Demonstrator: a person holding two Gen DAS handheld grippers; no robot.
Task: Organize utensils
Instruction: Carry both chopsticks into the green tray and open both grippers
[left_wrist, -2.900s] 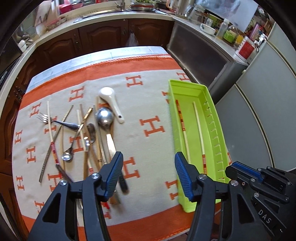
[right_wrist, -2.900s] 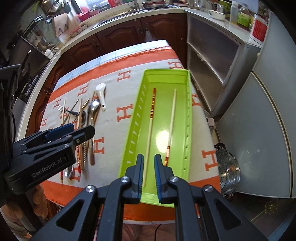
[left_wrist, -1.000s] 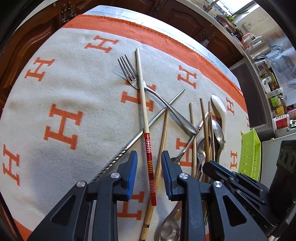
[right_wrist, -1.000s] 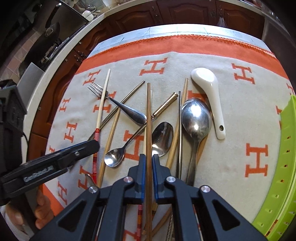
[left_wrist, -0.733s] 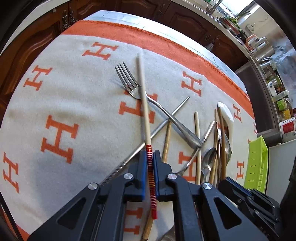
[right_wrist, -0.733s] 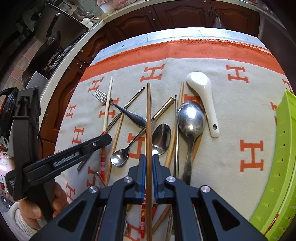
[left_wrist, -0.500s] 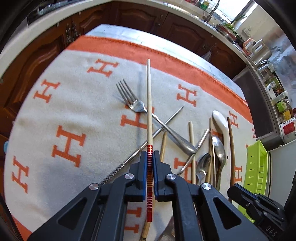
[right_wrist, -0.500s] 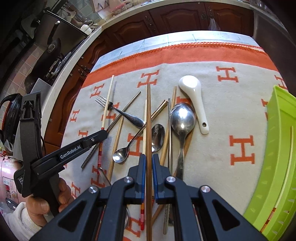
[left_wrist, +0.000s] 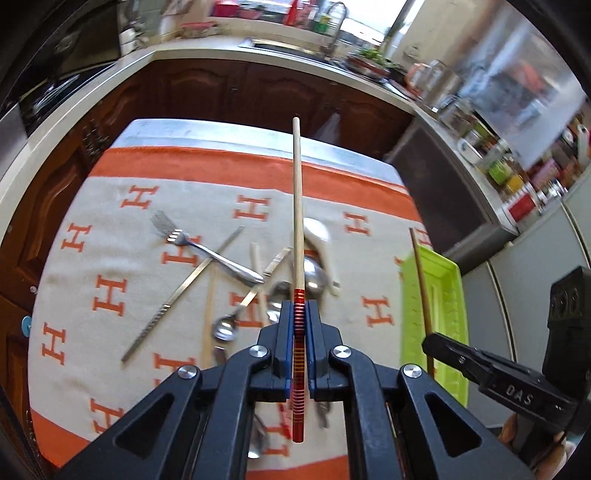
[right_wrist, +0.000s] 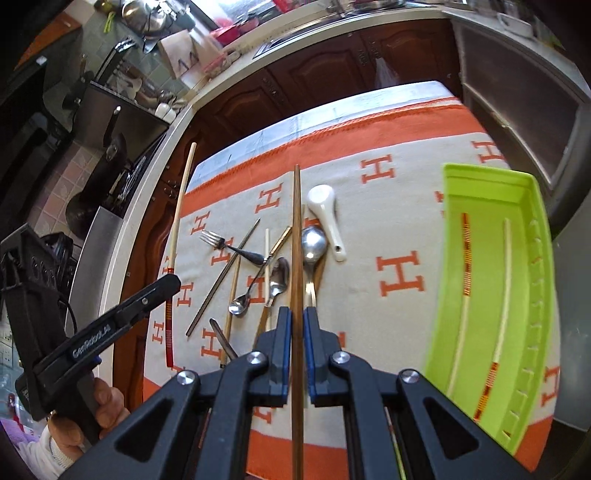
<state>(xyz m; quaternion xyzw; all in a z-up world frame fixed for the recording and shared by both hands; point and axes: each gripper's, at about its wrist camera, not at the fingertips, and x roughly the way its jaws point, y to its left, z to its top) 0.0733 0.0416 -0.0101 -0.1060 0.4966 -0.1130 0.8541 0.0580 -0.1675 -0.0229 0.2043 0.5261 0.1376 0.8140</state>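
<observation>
Carrying two long sticks at once is where the risk lies: each is pinched near one end only, so most of its length sticks out ahead of the jaws and could swing, twist in the pads or slip free if a hand jerks or tilts steeply. The left gripper (left_wrist: 298, 325) has its jaws shut tight on the red-banded chopstick (left_wrist: 297, 206), gripping it in the striped part, with a short red tail below the pads and the pale shaft reaching far forward, clear of the cloth. The right gripper (right_wrist: 296, 332) is likewise clamped on the dark wooden chopstick (right_wrist: 296, 236), which runs straight out between the pads and well behind them too. A long tip could rake the fork (right_wrist: 229, 245), the metal spoons (right_wrist: 313, 243) or the white ceramic spoon (right_wrist: 325, 214) lying loose on the worktop beneath. Farther off to the right, the green tray (right_wrist: 539, 280) already holds two chopsticks; a misjudged approach could strike its wall.
</observation>
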